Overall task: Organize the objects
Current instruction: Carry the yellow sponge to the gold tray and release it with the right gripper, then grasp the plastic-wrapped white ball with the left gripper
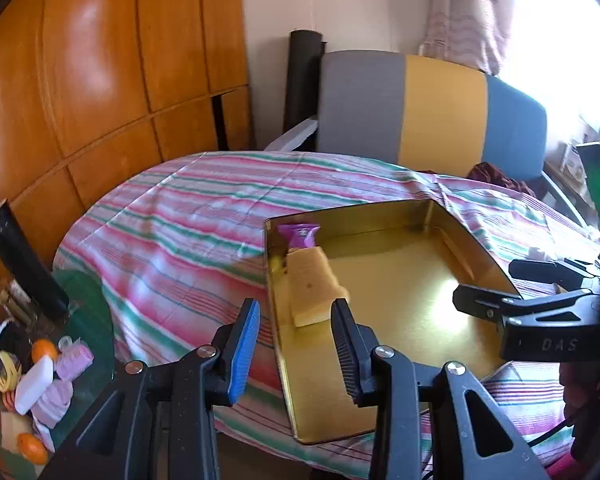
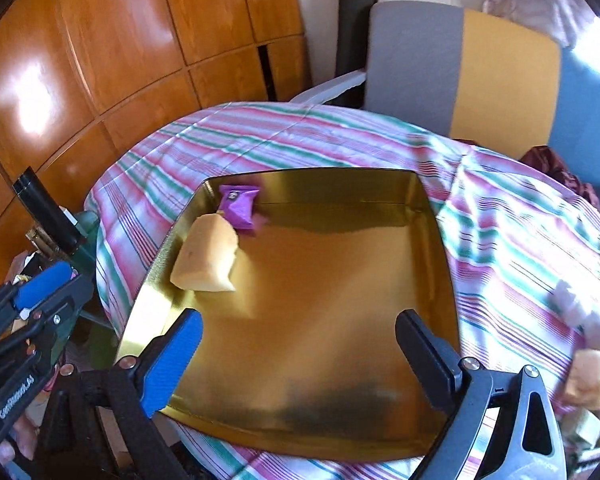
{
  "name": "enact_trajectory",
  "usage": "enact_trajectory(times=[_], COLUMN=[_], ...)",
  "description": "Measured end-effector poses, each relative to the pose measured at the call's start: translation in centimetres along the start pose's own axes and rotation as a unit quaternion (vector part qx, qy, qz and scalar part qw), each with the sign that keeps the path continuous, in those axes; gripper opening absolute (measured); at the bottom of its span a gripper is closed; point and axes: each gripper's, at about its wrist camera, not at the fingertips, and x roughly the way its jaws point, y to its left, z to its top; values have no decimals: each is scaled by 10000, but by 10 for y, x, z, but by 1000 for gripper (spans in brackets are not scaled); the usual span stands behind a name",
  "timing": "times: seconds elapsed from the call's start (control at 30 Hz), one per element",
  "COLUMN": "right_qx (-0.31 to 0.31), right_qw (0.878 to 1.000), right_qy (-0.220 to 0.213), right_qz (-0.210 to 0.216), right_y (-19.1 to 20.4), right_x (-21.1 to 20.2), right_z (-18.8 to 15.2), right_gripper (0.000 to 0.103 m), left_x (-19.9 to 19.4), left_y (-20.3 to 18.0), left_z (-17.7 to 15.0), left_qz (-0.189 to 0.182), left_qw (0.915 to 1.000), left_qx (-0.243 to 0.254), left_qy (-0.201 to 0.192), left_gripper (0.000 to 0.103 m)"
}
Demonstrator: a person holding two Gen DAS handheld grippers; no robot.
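Note:
A gold metal tray (image 1: 400, 312) (image 2: 320, 360) lies on the striped cloth. In its far left corner sit a yellow sponge block (image 1: 314, 286) (image 2: 206, 258) and a purple wrapped snack (image 1: 300, 234) (image 2: 240, 206). My left gripper (image 1: 294, 344) is open and empty over the tray's left rim, just short of the sponge. My right gripper (image 2: 300, 360) is open and empty above the tray's near half. The right gripper also shows at the right of the left wrist view (image 1: 512, 292), the left gripper at the left of the right wrist view (image 2: 36, 292).
A side table at lower left (image 1: 80, 320) holds oranges (image 1: 44, 350), pink and white packets (image 1: 74, 360) and a black bottle (image 1: 24, 260). A yellow sponge piece (image 2: 588, 378) lies on the cloth at the right. A striped chair (image 1: 432, 112) stands behind.

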Motion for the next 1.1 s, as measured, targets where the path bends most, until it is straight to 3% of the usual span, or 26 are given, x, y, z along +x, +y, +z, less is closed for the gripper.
enact_trajectory(times=[0.4,0.67,0.87,1.1], right_qx=[474,1027,1569,2423], right_qw=[9981,9893,9746,9465], right_qy=[-188,-300,-291,-400], right_qz=[-359,-994,-1569,-2094], right_y=[-56,-122,-180,-245], right_x=[-43,-86,-123,-176], right_z=[-29,-52,-80,-127], right_gripper=[99,99,100,100], left_x=[-6,-6,-5,-2], left_y=[-47,-81,-109,-139], left_z=[4,9,12,14], left_qz=[-329,-616,-823,-1127], left_qw=[9978,9940,9896,9831], left_qx=[572,903,1173,1443], left_qy=[-79,-85,-93,-27], left_gripper=[37,37,37,37])
